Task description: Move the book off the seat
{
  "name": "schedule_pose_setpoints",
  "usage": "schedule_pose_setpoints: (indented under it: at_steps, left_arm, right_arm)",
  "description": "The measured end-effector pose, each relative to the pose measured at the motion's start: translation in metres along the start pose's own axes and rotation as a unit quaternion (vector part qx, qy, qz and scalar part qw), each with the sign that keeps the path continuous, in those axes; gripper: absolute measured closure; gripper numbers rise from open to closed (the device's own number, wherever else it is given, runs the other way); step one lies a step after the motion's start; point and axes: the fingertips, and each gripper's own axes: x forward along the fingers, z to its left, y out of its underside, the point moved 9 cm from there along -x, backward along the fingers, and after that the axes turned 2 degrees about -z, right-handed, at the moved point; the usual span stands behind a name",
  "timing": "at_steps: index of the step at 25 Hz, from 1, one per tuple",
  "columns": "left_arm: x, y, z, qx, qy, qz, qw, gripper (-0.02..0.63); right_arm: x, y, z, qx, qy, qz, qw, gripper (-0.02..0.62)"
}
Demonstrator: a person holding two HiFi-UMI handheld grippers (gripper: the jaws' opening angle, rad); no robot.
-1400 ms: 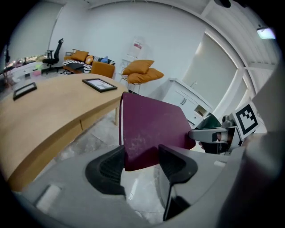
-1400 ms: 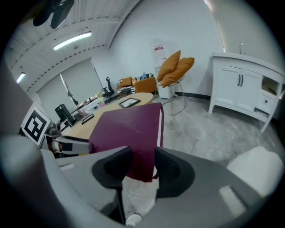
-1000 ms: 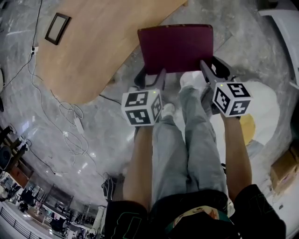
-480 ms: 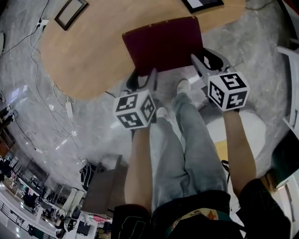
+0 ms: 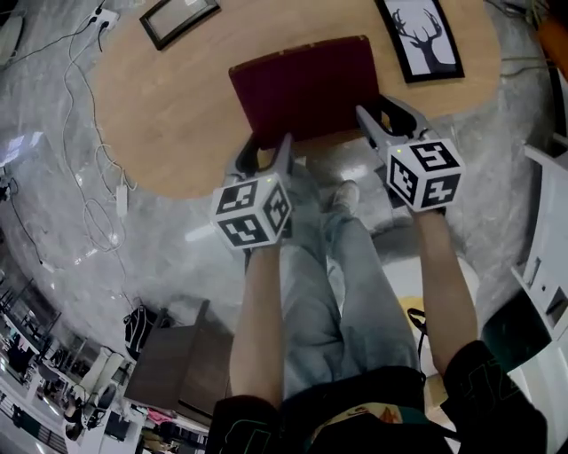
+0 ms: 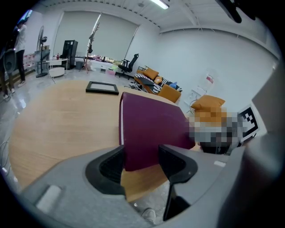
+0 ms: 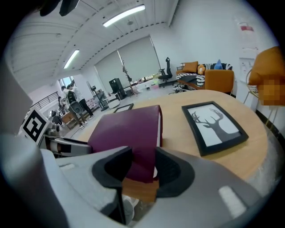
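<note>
A dark red book (image 5: 306, 84) lies flat over the near edge of the wooden table (image 5: 169, 115); I cannot tell whether it touches the top. My left gripper (image 5: 266, 160) is shut on its near left corner and my right gripper (image 5: 383, 120) on its near right corner. In the left gripper view the book (image 6: 151, 124) runs out from between the two black pads (image 6: 107, 167). The right gripper view has the book (image 7: 129, 127) pinched the same way, with its white page edge facing right.
A framed deer picture (image 5: 419, 37) lies on the table to the right of the book, and a dark empty frame (image 5: 180, 19) at the far left. White cables (image 5: 98, 213) trail over the marble floor at left. The person's legs (image 5: 337, 284) stand below the table edge. White furniture (image 5: 546, 257) stands at right.
Both grippers have carried the book forward, from over the floor to over the table's near edge. The deer picture has come into view. The grip on both corners is unchanged.
</note>
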Motion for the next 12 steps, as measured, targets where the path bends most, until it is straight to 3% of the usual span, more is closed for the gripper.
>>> schedule_pose_setpoints:
  at_steps: [12]
  left_arm:
    - [0.046, -0.061, 0.054, -0.008, 0.036, 0.012, 0.9992, 0.36]
  right_arm:
    - [0.072, -0.048, -0.005, 0.031, 0.002, 0.014, 0.999, 0.434]
